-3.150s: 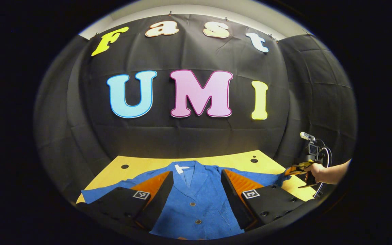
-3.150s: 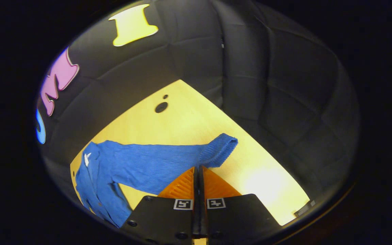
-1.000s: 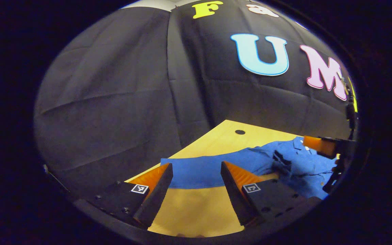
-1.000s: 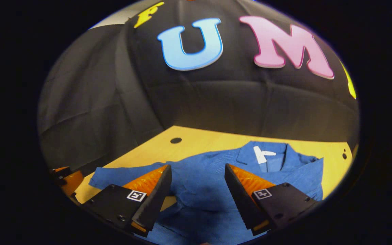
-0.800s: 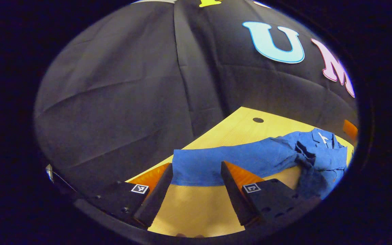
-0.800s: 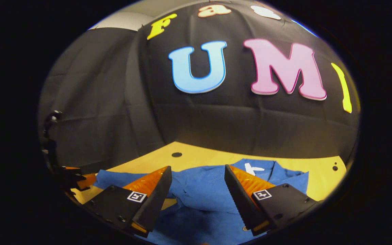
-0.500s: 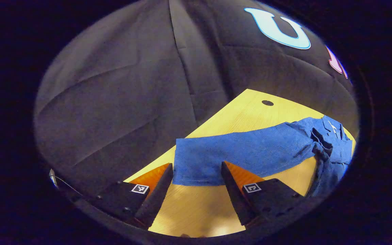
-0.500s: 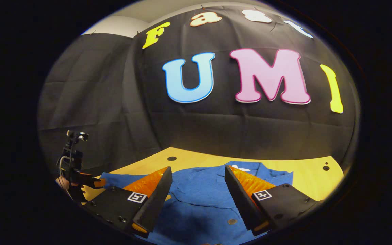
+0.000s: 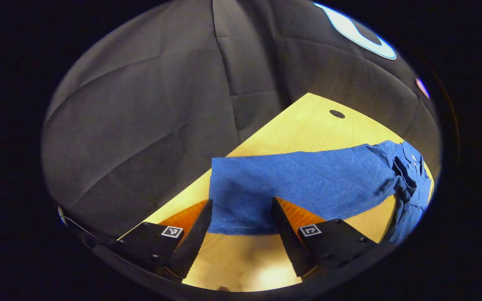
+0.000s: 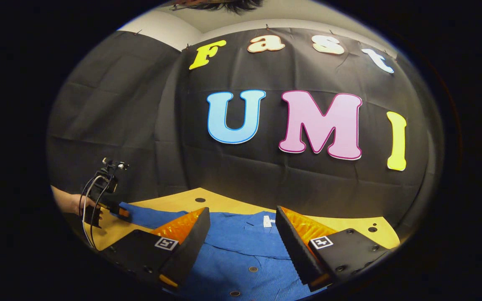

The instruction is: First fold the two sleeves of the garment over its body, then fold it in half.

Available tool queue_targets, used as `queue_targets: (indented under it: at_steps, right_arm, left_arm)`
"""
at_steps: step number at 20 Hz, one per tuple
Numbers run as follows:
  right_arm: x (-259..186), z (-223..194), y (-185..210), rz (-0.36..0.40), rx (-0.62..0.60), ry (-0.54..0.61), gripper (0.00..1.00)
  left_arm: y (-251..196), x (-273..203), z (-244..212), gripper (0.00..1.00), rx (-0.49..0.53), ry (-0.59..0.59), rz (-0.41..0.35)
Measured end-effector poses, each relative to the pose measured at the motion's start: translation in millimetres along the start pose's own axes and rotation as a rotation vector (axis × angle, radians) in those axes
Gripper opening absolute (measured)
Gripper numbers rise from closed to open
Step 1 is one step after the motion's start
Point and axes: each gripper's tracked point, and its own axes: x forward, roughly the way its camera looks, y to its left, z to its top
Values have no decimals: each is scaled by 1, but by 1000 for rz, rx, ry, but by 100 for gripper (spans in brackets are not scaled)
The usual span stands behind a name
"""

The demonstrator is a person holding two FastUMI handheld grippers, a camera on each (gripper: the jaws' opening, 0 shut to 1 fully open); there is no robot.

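**Left gripper view: cuff between spread fingers, jacket flat on table**

Left gripper view: left gripper [image 9: 241, 209] low over the table [image 9: 308, 121], jaws wide apart. Cuff end of the sleeve [image 9: 299, 184] lies between the two fingers; cloth edge reaches both inner faces, but contact or pressing cannot be told. Fingers not closed on it. Sleeve runs straight out from the cuff, flat on the wood, to the jacket [image 9: 412, 184], which is bunched and foreshortened at the far right of the sleeve. Bare table on the near side of the cuff and beyond the sleeve. One dark round hole [image 9: 337, 113] in the tabletop, well past the sleeve, near the wall.

Right gripper view: right gripper [image 10: 241, 238] jaws wide apart, holding nothing, above the jacket [image 10: 241, 251] body. Jacket lies front up; collar with a white tag [image 10: 268, 221] shows between the fingertips, buttons [image 10: 253, 269] down the front nearer the camera. Sleeve [image 10: 144, 215] stretches away from the body on the collar's left, flat on the table [image 10: 174, 202]. At that sleeve's end, the left gripper [image 10: 117, 210] held in a hand [image 10: 73, 205], tips at the cuff. Cables loop off that gripper's body.
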Motion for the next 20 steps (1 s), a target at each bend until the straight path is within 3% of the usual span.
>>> queue_targets:
  at_steps: [4, 7, 9, 12, 13, 16, 20]
  right_arm:
    - [-6, -14, -7, -7, 11, 39, 98]
    - [-7, -23, -12, -19, 44, 70, 98]
    - [-5, -30, -14, -24, 74, 88, 98]
    - [-5, -36, -15, -22, 92, 112, 98]
    - [-5, -37, -15, -21, 88, 116, 98]
    - [-6, -36, -19, -24, 67, 116, 98]
    - [-11, -37, -37, -60, 60, 120, 99]
  left_arm:
    - [-7, 2, 0, 81, 14, 33, -24]
    - [-19, -1, 3, 40, 8, 14, -94]
    - [-27, -1, 4, 12, -49, 2, -131]
    - [-32, -2, 7, 7, -122, -6, -185]
    - [-35, -1, 5, 0, -131, -8, -194]
    - [-43, -7, 7, 0, -103, -18, -196]
    - [-80, -38, 43, 0, -39, -133, -217]
